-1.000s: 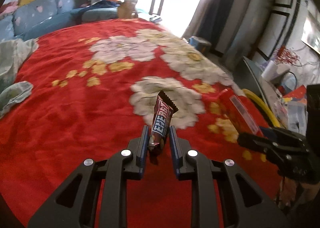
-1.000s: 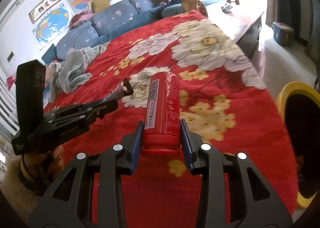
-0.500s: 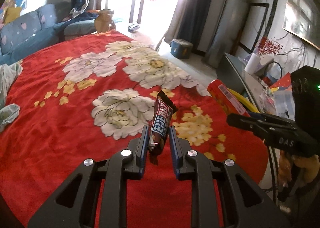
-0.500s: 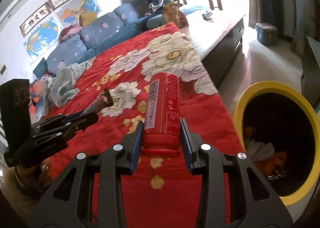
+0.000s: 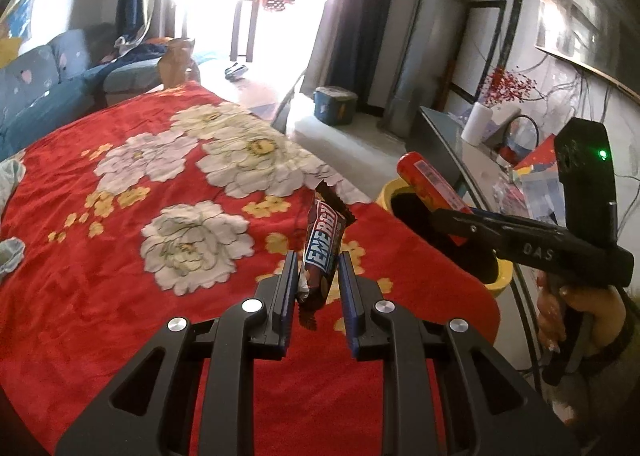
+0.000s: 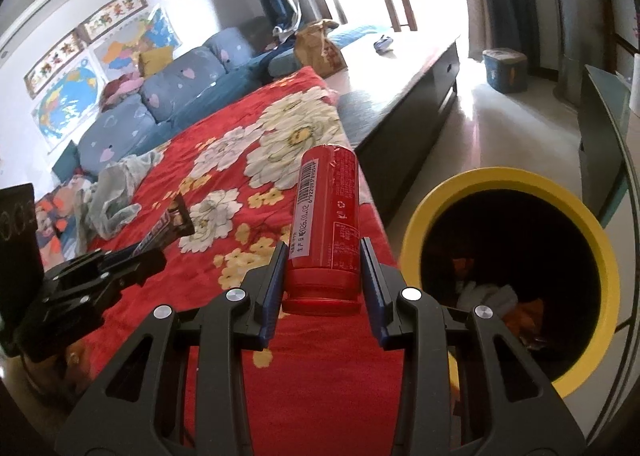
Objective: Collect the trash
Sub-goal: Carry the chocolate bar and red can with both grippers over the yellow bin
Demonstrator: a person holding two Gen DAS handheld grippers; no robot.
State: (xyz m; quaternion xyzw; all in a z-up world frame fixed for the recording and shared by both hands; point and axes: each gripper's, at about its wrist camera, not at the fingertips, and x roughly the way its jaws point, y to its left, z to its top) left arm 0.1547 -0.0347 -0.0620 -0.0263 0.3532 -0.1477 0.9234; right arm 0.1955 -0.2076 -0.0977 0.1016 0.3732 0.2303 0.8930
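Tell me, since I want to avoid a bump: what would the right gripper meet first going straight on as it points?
Probably the red flowered blanket on the bed; the right gripper, shut on the red cylindrical can, aims left of the yellow-rimmed bin. Depth is unclear.

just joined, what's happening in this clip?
A person is clearing trash off a bed with a red floral blanket, holding tongs in each hand. The left tongs grip a snack bar wrapper; the right tongs grip a red can. A yellow bin beside the bed already holds trash; nothing dropped in yet.
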